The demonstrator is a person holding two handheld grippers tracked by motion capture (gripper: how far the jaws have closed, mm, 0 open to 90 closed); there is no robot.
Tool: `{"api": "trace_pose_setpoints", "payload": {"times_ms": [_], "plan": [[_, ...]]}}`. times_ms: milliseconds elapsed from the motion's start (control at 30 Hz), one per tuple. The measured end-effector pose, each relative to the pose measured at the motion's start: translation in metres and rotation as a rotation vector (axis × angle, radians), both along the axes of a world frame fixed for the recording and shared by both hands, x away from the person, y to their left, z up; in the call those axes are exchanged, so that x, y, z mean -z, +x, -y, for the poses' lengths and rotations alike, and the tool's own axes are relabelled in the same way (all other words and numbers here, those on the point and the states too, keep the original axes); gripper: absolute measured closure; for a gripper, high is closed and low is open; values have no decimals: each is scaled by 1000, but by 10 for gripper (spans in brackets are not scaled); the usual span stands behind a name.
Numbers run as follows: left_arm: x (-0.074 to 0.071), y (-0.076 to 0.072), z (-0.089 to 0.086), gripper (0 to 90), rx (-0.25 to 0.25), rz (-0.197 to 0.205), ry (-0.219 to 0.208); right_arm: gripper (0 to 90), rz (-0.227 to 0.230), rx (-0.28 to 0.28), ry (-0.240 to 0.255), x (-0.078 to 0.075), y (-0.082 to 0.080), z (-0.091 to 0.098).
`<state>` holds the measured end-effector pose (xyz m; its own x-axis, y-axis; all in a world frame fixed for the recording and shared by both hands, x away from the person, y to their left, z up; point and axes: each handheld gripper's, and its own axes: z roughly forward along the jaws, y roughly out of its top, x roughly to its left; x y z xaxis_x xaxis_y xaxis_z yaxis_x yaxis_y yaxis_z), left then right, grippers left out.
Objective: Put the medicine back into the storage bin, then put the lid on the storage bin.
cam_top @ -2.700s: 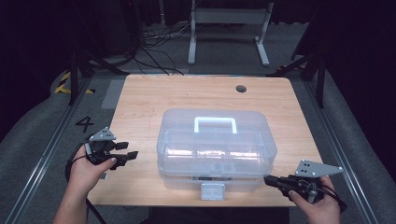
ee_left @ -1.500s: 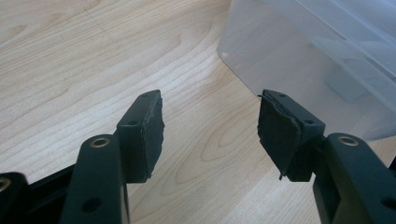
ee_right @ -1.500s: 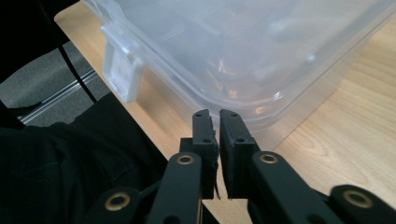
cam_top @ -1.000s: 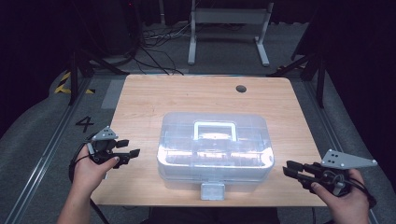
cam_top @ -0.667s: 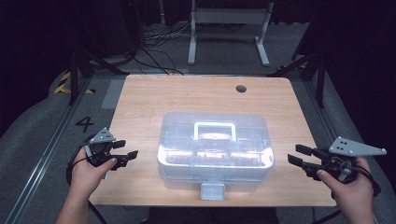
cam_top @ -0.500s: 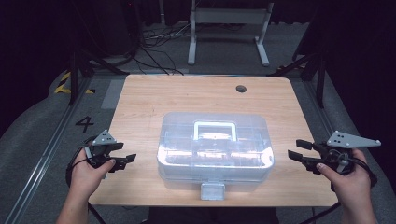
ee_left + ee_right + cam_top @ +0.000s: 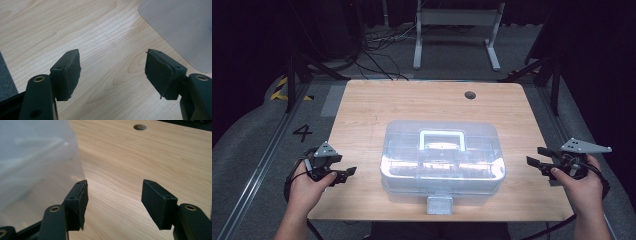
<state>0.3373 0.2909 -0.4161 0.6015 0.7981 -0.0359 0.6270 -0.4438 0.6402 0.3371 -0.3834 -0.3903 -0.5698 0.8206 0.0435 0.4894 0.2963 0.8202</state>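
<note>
- Centre frame, a clear box sits closed on the desk.
- Left hand-held gripper, lower left: jaws apart, empty.
- Right hand-held gripper, lower right: jaws just opening, nothing between them.

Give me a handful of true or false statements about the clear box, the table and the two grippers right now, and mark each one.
1. The clear plastic box sits closed on the wooden table. True.
2. The left gripper is clamped on the box's handle. False: its jaws are open with nothing between them, to the left of the box.
3. The right gripper is open with only bare tabletop between its jaws. True; its jaws have just been opening.
4. A round hole is in the tabletop beyond the box. True.
5. The box's latch faces the far edge of the table. False: it faces the person's side.
</note>
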Motion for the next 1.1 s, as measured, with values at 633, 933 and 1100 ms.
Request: {"api": "trace_pose_setpoints", "payload": {"times_ms": [633,933,1100], "plan": [[26,9,-1,271,-17,-58,77,348,-58,42,-53,53,16,14],[43,15,0,235,2,-38,73,329,-39,36,-49,72,26,10],[46,16,-2,217,-11,-14,77,317,-48,49,-54,82,31,8]]}}
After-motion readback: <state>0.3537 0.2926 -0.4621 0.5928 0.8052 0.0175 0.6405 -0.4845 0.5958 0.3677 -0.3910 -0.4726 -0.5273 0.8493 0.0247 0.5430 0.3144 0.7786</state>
